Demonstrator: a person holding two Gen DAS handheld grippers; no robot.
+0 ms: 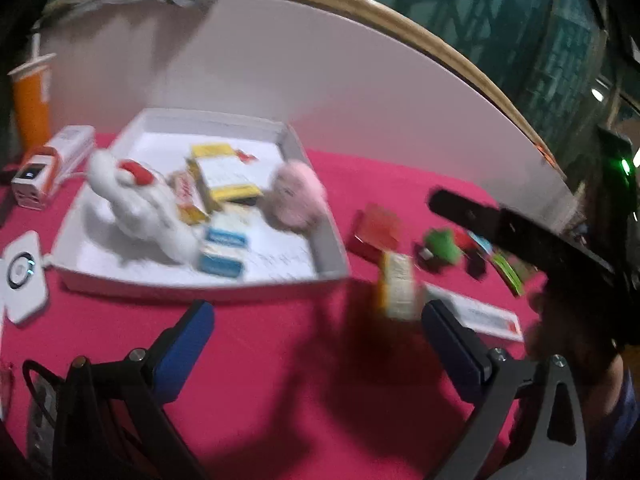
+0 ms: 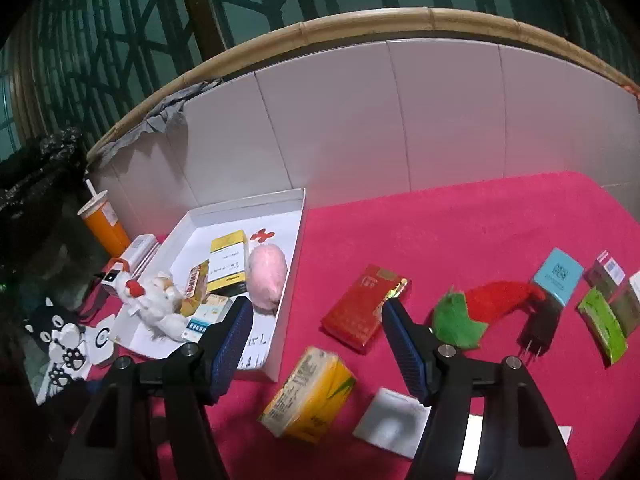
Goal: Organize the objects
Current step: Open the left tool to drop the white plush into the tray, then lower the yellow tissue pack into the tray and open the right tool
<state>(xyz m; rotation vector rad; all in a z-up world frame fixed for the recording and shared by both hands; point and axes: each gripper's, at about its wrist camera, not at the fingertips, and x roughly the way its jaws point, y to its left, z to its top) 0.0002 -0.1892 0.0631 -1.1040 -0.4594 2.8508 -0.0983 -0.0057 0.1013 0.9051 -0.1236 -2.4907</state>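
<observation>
While motion blur smears every label, the yellow carton [image 2: 308, 394] lies tilted on the pink cloth [image 2: 460, 232] beside the white tray [image 2: 286, 280]; left gripper [image 1: 316, 336] and right gripper [image 2: 316, 320] both gape, empty.

- Left gripper [image 1: 318, 332]: jaws spread wide, nothing between the blue pads, angled downward toward twelve o'clock.
- Right gripper [image 2: 318, 330]: jaws parted, pads gripping nothing, tilted downward toward twelve o'clock in its own view.
</observation>
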